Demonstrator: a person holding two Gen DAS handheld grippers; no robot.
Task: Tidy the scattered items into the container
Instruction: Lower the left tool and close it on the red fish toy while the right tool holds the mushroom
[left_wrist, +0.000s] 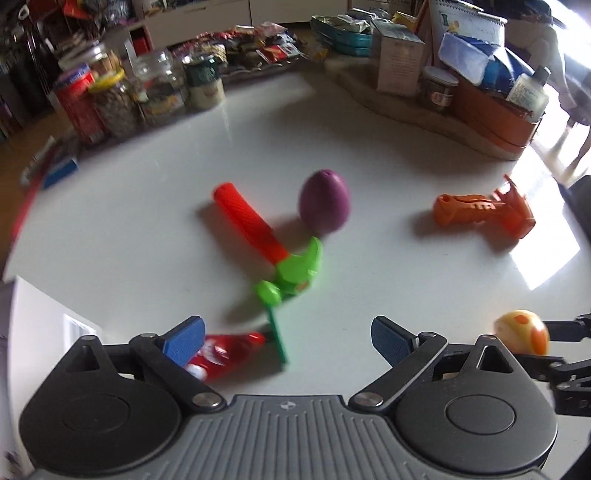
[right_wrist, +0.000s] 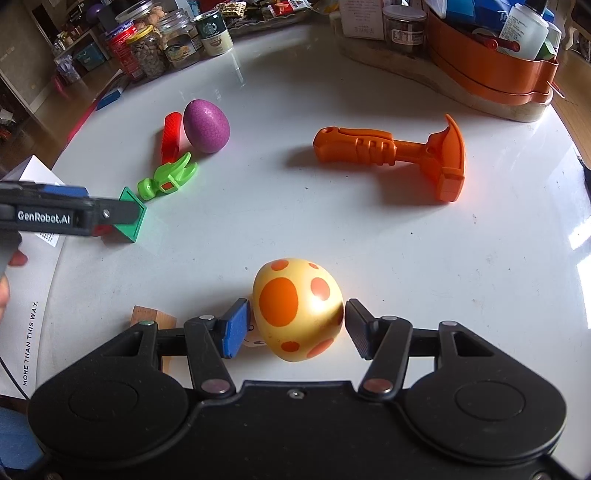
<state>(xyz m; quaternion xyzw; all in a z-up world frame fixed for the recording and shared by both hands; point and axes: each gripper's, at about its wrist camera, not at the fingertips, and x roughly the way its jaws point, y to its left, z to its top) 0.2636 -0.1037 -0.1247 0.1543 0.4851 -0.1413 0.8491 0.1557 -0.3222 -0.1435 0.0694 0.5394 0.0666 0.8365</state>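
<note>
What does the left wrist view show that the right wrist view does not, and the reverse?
Only the left wrist view: a red packet beside the left gripper, whose jaws stand open and empty.

Only the right wrist view: a wooden block, and white printed paper at the table edge. It shows the right gripper with its jaws closed on the spotted yellow egg.

Both: the purple egg, the red and green toy hammer, the orange toy hammer, the green piece, the orange tub and the jars.
</note>
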